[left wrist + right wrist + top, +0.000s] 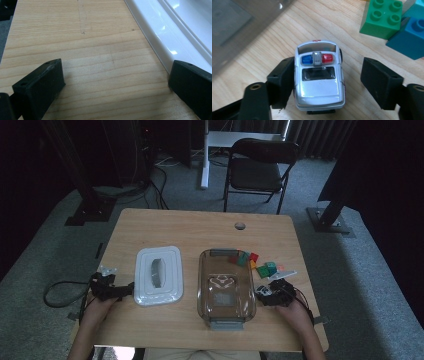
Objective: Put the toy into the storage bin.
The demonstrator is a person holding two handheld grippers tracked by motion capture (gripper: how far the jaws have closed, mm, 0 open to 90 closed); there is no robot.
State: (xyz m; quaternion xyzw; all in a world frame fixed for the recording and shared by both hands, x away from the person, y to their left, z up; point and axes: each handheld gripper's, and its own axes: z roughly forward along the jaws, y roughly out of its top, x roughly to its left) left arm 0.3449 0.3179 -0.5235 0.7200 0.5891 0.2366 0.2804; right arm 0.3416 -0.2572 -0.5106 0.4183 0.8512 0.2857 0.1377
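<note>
sitting on the bench [200, 225] between the jaws of the right tool [327, 75], the toy police car [319, 82] rests on its wheels, just right of the clear container [225, 287]. the jaws stand apart: the left one looks to touch the car's side, while a clear gap separates the right one from it, so nothing is clamped. the car also shows as a pale spot at that tool's tip [263, 291] in the high view. a green brick [382, 18] and a blue brick [409, 37] lie just beyond the car, part of the small heap of bricks [260, 262] by the container's far right corner.

the left tool [115, 85] has its jaws wide and empty over bare wood, one jaw right by the rim of the white lid [160, 37], which lies left of the container.

the likely trouble is the car itself. it stands on wheels, and a one-sided nudge from the touching jaw could roll it forward into the bricks or skew it out of line. closing unevenly on its smooth, rounded sides might squeeze it out. lifting it toward the container, the glass wall close by could catch it.
</note>
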